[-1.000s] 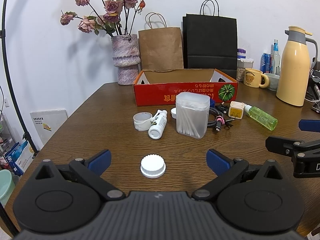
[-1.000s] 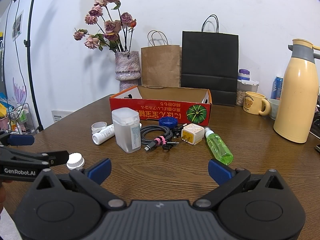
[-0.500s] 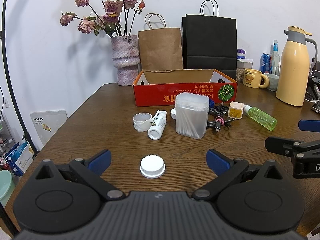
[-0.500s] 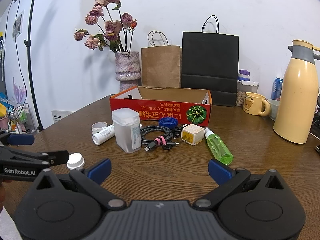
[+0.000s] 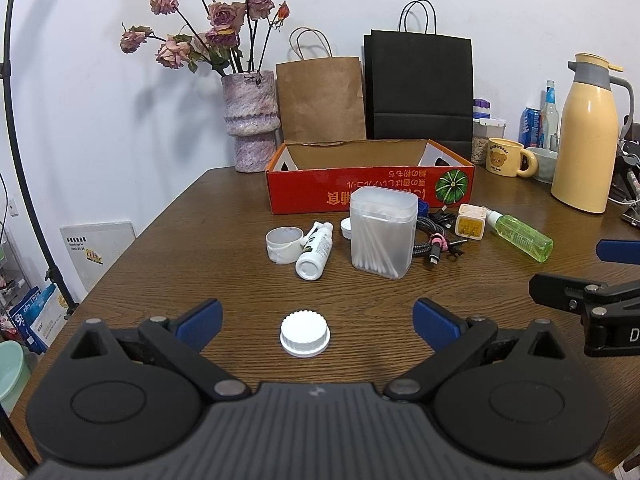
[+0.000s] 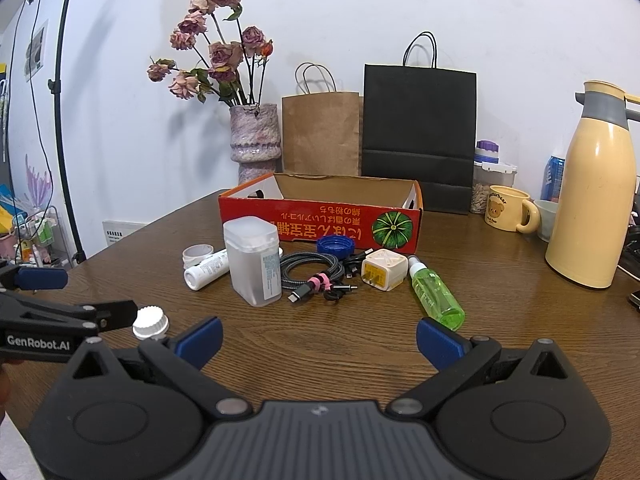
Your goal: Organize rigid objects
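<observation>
The white ribbed cap [image 5: 305, 333] sits on the wooden table [image 5: 200, 248], centred between the wide-spread fingers of the left gripper [image 5: 316, 322], untouched. The right gripper [image 6: 318, 338], also wide and empty, hovers beside it.

We read "GenRobot.AI" on the left gripper [image 6: 40, 300]. The red box [image 6: 320, 222] carries upside-down Japanese print, illegible to us.

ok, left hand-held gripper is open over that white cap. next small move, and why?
Probably ease the left hand-held gripper forward and down, then close on the white cap. The cap sits alone on the table, centred between the open fingers, slightly ahead of them, with nothing crowding it. The red box looks like the likely destination.
</observation>
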